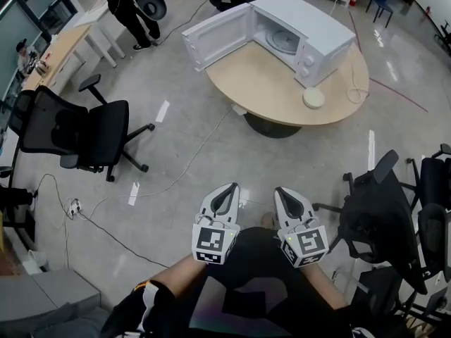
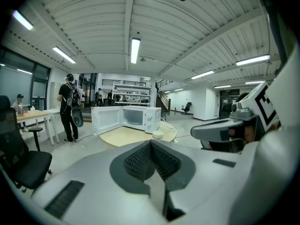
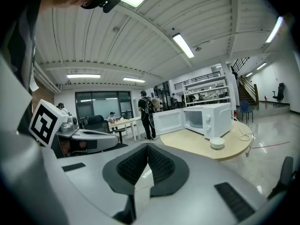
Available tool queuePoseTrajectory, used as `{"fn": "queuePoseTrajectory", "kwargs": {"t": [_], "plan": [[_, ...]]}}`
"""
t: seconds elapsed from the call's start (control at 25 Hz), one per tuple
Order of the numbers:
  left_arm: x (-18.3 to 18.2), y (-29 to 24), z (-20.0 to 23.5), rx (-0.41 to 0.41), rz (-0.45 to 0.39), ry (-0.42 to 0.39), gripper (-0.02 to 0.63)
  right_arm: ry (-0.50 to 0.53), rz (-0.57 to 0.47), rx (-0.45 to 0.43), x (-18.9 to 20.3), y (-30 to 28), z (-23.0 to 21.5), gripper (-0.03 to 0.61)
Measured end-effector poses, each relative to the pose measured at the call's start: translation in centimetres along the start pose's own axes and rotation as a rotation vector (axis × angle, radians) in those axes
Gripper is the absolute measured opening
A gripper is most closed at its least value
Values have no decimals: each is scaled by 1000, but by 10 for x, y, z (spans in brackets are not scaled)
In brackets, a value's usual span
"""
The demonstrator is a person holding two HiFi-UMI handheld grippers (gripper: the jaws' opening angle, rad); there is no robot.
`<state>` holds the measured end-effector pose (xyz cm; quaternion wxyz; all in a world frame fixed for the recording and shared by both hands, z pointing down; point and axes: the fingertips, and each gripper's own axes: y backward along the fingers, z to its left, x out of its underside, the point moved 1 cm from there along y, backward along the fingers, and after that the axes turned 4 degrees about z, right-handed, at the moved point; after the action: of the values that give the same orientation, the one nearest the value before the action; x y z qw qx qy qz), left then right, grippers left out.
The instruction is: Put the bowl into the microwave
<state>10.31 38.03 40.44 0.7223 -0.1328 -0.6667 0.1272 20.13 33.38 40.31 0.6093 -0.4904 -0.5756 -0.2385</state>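
Bowl, one; microwave, one; left tongs, right tongs, closed

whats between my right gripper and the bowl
In the head view, only open floor and the near edge of the round table separate the right gripper from the bowl.

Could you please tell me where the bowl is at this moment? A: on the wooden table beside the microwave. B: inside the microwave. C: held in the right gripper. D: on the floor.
A: the bowl rests on the table, just in front of the open microwave.
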Motion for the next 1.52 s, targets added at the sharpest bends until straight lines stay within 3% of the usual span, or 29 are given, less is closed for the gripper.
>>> {"fn": "queuePoseTrajectory", "kwargs": {"t": [0.44, 0.68, 1.0, 1.52], "plan": [[-25, -55, -41, -66, 21, -40, 46, -23, -37, -61, -14, 8, -77, 15], [-31, -83, -77, -56, 39, -57, 46, -26, -36, -65, -14, 21, -117, 15], [-30, -94, -92, -91, 51, -53, 46, -42, -37, -72, -8, 27, -143, 15], [-34, -139, -93, 21, 70, -58, 46, -72, 2, 3, -8, 11, -168, 15]]}}
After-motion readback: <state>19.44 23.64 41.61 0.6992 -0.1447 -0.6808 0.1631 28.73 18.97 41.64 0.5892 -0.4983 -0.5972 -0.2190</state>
